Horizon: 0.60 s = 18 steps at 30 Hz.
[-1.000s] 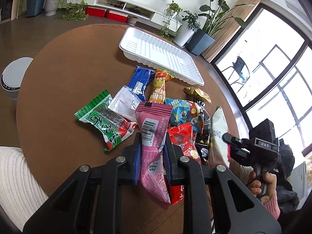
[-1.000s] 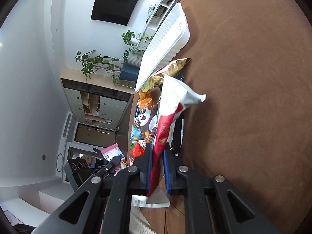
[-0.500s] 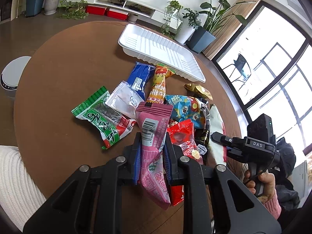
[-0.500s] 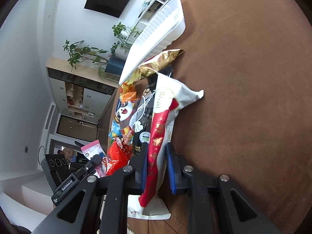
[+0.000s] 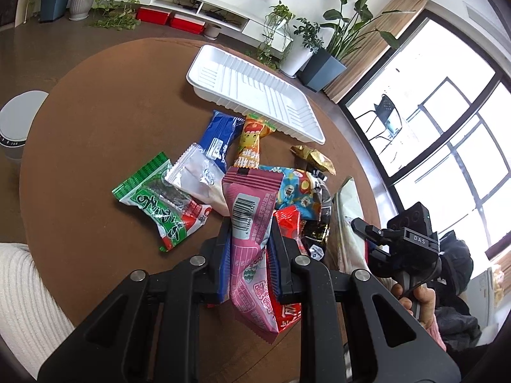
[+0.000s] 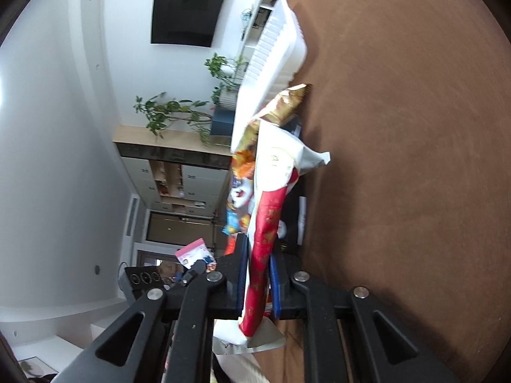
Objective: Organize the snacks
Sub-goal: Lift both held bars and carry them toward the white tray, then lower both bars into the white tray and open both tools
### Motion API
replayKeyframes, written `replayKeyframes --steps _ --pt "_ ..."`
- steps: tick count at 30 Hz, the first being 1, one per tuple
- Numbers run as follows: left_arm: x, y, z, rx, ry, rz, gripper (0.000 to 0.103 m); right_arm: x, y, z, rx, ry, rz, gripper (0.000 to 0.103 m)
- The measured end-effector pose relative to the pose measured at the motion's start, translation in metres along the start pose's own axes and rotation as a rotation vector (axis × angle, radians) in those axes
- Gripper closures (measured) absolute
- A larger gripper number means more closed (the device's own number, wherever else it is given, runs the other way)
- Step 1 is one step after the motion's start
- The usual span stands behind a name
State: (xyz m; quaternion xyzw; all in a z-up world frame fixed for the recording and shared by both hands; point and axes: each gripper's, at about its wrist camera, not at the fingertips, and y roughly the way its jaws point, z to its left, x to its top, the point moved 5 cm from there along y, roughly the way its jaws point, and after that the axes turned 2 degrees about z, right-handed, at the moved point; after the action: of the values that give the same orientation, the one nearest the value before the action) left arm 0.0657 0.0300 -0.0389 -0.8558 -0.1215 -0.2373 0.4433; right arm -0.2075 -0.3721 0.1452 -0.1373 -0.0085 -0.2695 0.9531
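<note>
- Snacks fill both our claws: the left gripper [image 5: 248, 239], low in the centre of its frame, is clamped on a pink packet [image 5: 252, 223] that hangs clear of the table [image 5: 105, 102].
- Our right gripper [image 6: 259, 268], low in the centre of its own frame, has just pinched tight again on a white-and-red packet [image 6: 271, 198]; the packet stands on edge between the pads, and its far end seems to rest among the pile.
- To do this step well, we judge we should lift each packet free before carrying it, so neighbours are not dragged along, then set it flat in the white tray [image 5: 300, 118], releasing only once it rests there.
- That tray sits in the upper middle of the left view, with nothing in it.
- Loose between claw and tray we count, in the left view: one green packet [image 5: 156, 201], one clear-and-white packet [image 5: 194, 175], one blue packet [image 5: 220, 134], one orange stick packet [image 5: 250, 146], one gold packet [image 5: 314, 159], one blue cartoon packet [image 5: 297, 188], one red packet [image 5: 287, 223] and one dark packet [image 5: 314, 233].
- One tray, two claws.
</note>
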Motion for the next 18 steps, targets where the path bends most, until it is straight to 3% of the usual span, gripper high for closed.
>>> replayKeyframes --steps 10,18 --pt "0.025 0.001 -0.015 -0.054 0.009 -0.003 0.085 0.012 -0.006 0.018 0.081 -0.032 -0.033 0.089" --pt "0.068 0.016 -0.038 -0.104 0.026 0.01 0.085 0.055 -0.002 0.037 0.068 -0.083 -0.057 0.089"
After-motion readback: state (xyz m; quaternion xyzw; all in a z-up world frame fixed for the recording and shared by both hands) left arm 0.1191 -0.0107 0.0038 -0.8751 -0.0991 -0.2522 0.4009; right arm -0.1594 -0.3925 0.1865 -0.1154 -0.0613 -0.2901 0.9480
